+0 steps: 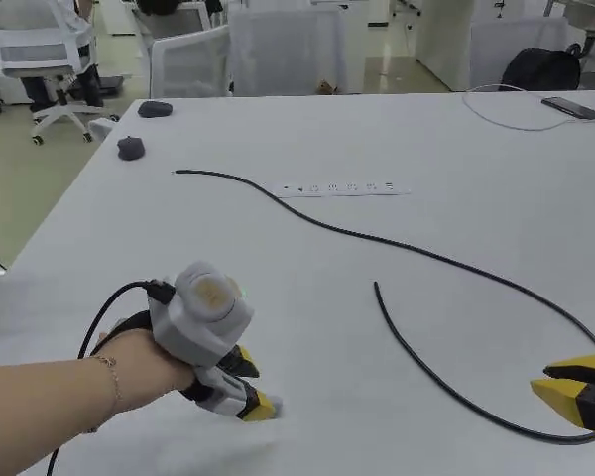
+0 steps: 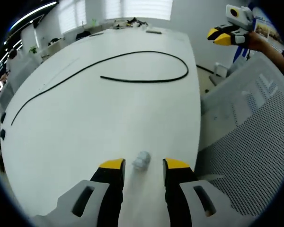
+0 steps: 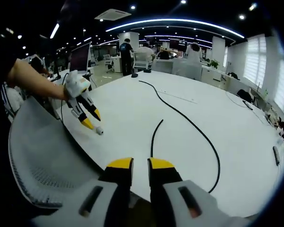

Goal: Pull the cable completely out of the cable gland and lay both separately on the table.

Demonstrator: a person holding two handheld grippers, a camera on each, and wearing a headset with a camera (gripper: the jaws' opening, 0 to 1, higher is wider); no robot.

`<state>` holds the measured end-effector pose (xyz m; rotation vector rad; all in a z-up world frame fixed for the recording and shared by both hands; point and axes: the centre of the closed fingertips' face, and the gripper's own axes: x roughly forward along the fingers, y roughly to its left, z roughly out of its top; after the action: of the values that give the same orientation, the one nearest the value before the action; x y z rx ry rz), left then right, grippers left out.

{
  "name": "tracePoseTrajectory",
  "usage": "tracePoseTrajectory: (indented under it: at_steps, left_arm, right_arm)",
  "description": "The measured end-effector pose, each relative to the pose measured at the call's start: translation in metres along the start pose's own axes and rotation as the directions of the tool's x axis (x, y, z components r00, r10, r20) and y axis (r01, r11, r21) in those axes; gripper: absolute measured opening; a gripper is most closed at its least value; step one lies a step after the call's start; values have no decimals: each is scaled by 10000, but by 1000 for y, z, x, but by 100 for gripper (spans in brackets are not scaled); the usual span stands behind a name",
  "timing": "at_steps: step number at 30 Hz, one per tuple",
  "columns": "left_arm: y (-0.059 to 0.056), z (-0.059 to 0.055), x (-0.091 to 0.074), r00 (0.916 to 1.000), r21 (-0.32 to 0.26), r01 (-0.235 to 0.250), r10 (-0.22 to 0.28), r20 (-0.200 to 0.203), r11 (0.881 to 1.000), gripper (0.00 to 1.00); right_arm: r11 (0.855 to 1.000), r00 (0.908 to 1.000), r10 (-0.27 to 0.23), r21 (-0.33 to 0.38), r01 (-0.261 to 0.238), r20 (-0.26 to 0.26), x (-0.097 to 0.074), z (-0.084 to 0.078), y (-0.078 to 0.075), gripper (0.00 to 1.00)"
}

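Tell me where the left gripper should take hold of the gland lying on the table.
Grip the gland across its small pale body, coming straight forward and down with the left gripper. It lies on the table apart from the cable, already centred between the open jaws. It looks rounded, so it may roll.

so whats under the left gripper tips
The small pale cable gland lies on the white table between the left gripper's open jaws. Its far side and bore are hidden.
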<state>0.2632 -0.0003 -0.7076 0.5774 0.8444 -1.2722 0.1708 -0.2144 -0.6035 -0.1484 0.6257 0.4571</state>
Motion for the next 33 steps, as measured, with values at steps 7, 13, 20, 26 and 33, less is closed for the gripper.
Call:
tracePoseTrajectory:
  at_steps: [7,13,20,26,33]
  left_arm:
    - [-33,38,-72,9900,145,-304,281,1382,9994,32]
    - [-49,63,-139,9344,-598,-1163,1297,3316,9914,30]
    - [-27,23,-185,8570,-2733,-2830,3703,3582,9193,31]
    - [-9,-18,-205,8002,-4088,-3798,5165,3048,8298,30]
    - [-7,-46,-209,7724,-4990,-3999,5758,2681,7688,37]
  right_arm:
    - [9940,9943,990,-421,-1006,-399,17,12,25,19]
    - [9729,9815,1649,-1478,-1780,-971,25,14,48,21]
    - [9629,9664,2234,-1250,-2391,-1274,25,13,74,26]
    - [9607,9612,2720,705,-2684,-470,19,17,82,28]
    - [9651,9731,2136,1730,-1965,-864,21,2,71,33]
